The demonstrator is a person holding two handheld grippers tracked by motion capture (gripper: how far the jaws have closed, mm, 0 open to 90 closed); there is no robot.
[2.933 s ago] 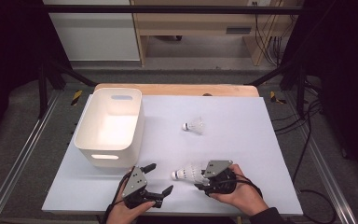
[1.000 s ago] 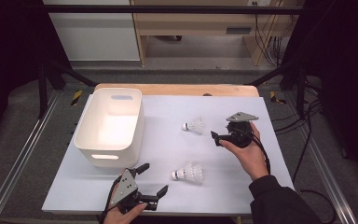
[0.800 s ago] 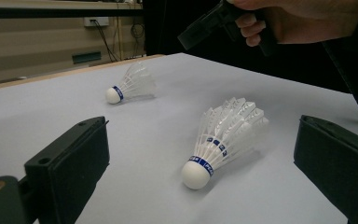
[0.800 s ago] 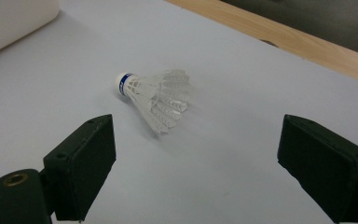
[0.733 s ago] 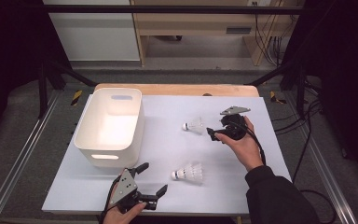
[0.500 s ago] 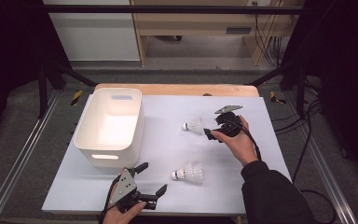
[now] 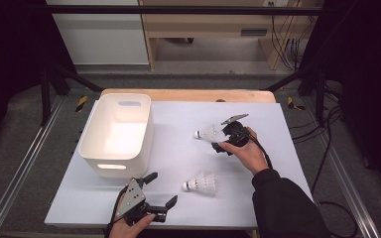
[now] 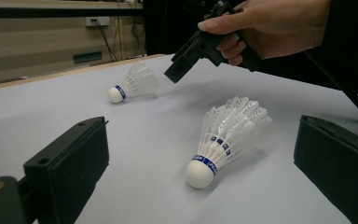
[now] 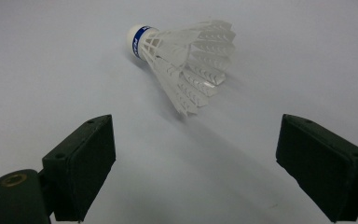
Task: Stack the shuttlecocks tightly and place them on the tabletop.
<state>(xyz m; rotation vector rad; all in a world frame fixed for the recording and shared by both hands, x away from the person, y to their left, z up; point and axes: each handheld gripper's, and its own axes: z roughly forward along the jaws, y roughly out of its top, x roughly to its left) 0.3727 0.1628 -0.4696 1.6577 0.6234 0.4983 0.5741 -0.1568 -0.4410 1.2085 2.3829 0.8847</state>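
Right tongs (image 7: 224,140) spread beside far shuttlecock (image 7: 209,133); left tongs (image 7: 159,191) spread; blue band lettering unreadable.

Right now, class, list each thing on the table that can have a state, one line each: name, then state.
Right gripper: open, jaws spread, just short of the far shuttlecock.
Left gripper: open, holding nothing, facing the near shuttlecock.
Far shuttlecock: on its side, ungripped, apart from the jaws.
Near shuttlecock: on its side, untouched.
White bin: upright, no lid, nothing visible inside.
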